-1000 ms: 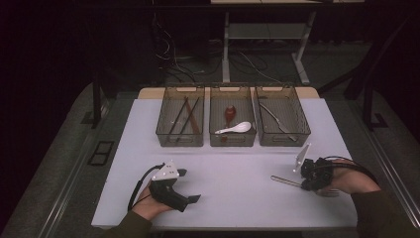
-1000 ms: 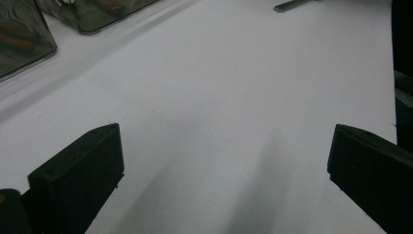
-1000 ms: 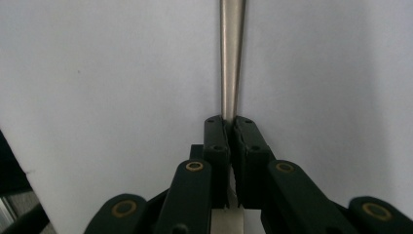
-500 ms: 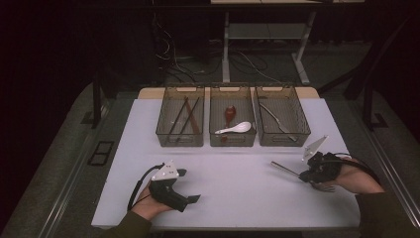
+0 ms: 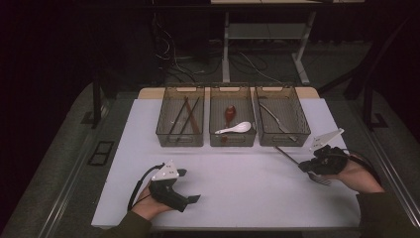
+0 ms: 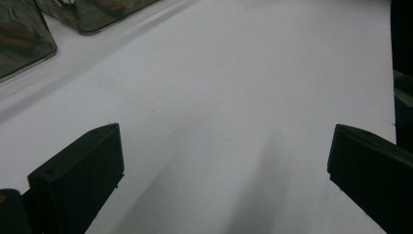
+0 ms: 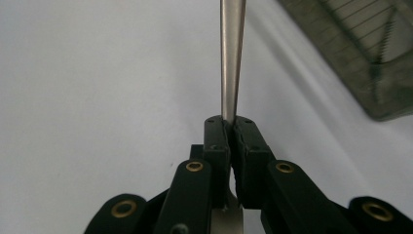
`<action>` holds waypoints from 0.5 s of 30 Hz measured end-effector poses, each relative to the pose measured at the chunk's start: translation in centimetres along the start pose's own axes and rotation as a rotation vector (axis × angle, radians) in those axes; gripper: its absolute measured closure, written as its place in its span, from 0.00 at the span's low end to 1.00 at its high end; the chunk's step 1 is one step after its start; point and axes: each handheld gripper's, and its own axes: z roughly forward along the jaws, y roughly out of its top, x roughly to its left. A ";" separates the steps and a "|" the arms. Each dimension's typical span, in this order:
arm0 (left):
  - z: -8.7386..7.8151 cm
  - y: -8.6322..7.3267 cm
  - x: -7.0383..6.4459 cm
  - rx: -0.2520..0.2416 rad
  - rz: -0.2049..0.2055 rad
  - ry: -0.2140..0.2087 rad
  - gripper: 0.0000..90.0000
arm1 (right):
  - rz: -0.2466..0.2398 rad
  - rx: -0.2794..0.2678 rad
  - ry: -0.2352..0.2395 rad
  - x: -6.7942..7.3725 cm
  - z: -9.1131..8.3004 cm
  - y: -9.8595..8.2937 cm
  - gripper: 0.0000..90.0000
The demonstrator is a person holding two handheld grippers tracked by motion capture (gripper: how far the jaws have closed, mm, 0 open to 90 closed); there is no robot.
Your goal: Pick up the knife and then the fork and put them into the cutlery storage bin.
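My right gripper (image 5: 304, 167) (image 7: 230, 122) is shut on a metal utensil (image 5: 289, 156) (image 7: 231, 53) at the table's right side. The slim handle points away from me toward the right bin (image 5: 281, 117) (image 7: 360, 58). The wider head (image 5: 319, 178) sticks out behind the jaws near the hand and looks like a fork. My left gripper (image 5: 189, 186) (image 6: 224, 165) rests low on the white table (image 5: 237, 173) at the front left. It is open, with bare table between its jaws.
Three clear bins stand in a row at the back. The left bin (image 5: 181, 119) holds chopsticks. A white spoon (image 5: 234, 129) and a red spoon (image 5: 230, 114) lie in the middle bin. Metal cutlery (image 5: 273, 118) lies in the right bin.
The right gripper has moved slightly away from me and to the right with the utensil. The handle tip now lies closer to the right bin. The left gripper has stayed put.
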 end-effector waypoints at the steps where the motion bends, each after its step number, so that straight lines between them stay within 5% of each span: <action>1: 0.0 0.0 0.0 0.000 -0.001 0.000 0.00 | 0.009 -0.014 -0.006 -0.1 -0.2 0.0 0.94; 15: 0.0 0.0 0.0 0.001 -0.002 0.001 0.00 | 0.158 -0.230 -0.070 -1.8 -2.3 0.6 0.94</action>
